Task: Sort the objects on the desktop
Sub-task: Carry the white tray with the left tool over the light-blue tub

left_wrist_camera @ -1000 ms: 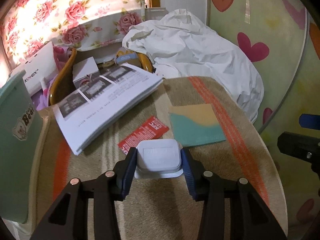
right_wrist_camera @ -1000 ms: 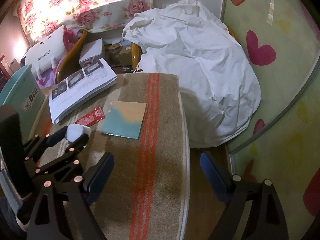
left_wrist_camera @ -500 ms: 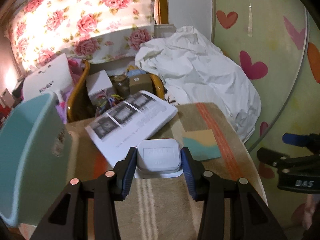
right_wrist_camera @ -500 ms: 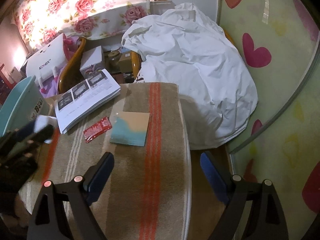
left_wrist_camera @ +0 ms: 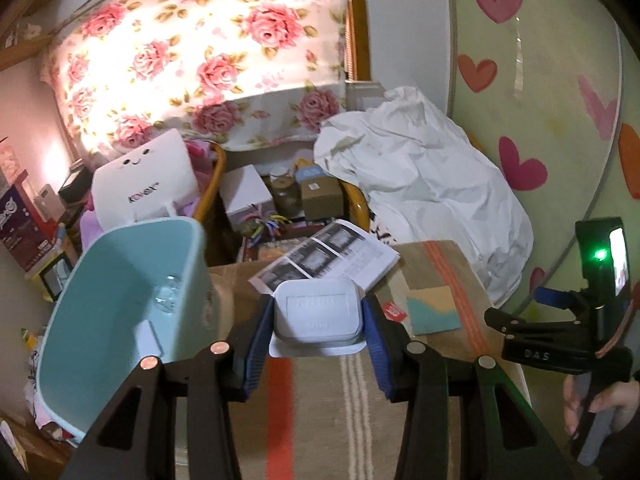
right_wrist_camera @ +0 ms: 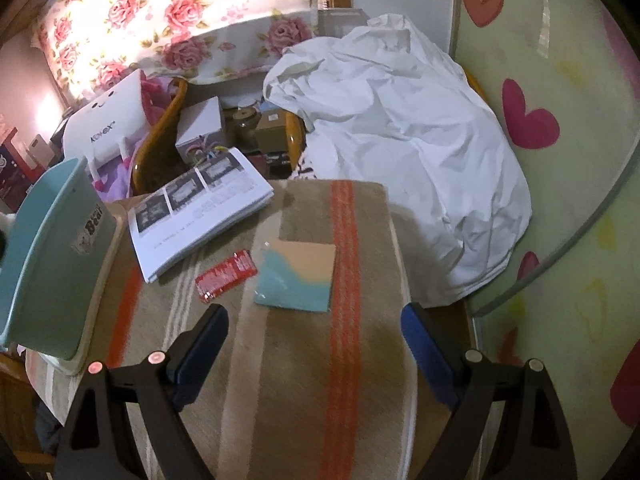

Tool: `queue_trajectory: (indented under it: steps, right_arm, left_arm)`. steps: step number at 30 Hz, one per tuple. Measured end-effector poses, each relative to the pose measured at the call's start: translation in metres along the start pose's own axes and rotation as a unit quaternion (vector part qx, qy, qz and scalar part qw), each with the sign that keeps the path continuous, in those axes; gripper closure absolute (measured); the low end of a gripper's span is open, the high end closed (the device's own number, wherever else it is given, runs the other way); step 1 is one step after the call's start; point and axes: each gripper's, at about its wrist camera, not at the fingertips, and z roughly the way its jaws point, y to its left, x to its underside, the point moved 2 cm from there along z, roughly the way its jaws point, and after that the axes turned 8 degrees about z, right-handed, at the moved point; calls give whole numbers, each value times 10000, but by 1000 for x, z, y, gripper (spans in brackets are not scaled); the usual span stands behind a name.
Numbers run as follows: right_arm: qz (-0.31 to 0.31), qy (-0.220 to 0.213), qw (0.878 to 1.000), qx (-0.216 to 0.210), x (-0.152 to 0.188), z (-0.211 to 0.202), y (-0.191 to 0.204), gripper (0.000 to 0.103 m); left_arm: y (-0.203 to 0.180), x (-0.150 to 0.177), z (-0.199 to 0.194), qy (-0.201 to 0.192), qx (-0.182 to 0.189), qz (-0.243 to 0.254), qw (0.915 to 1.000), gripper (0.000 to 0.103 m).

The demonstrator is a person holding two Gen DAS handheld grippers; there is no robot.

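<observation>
A tall pale-teal plastic bin [left_wrist_camera: 120, 320] stood at the table's left edge. Just beside it, the left gripper [left_wrist_camera: 318, 320] was clamped on a white rounded-rectangular plastic case [left_wrist_camera: 318, 312], held above the striped cloth [right_wrist_camera: 304, 380]. The right gripper [right_wrist_camera: 316, 344] hung with jaws apart, holding nothing.

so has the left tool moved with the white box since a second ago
Yes. The left tool carried the white box up and left, from beside the red packet toward the teal bin.
</observation>
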Motion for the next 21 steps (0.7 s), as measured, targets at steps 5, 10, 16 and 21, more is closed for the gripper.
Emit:
queue_trajectory:
  steps: [5,10,16,21]
  right_arm:
    - [15,-44,10000,-48,-11,5,12,12]
    - [91,0,9999,-69,-17,15,18,12]
    - [146,-54,9999,-27,-21,25,26,12]
    - [187,-58,9998,-7,-20,33,31,12]
  left_arm:
    - [29,-4,-13,-28,-193,-58,9998,56]
    - [70,-6,-14,89,-350,-227,9991,56]
    - [112,-4,-11,186,-480,-450,9977,56]
    - [142,-1,-6,266,-540,-564,9966,56]
